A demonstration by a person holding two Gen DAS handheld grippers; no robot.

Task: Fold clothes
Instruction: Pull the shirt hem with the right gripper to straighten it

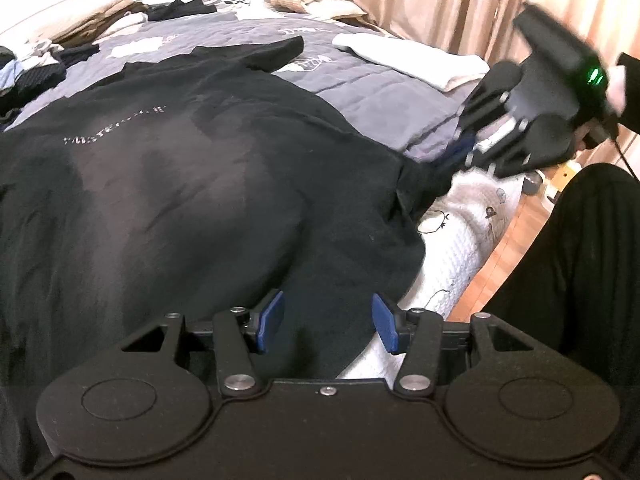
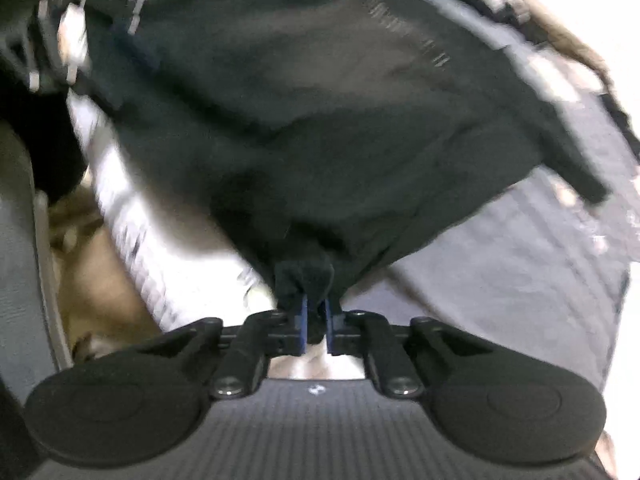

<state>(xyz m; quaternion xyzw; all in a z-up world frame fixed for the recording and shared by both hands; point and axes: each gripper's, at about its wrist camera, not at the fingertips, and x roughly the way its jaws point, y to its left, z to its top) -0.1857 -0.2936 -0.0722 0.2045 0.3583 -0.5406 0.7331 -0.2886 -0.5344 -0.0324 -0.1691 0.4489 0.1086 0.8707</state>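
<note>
right gripper [image 2: 315, 318] clamped on black shirt [image 1: 168, 184] corner, left gripper [image 1: 327, 322] — jaws apart — above hem

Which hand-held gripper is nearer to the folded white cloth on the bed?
Right. The right hand-held gripper, shut on the black shirt corner, is just below the white cloth. The left hand-held gripper is open over the shirt's near hem, farther away.
</note>
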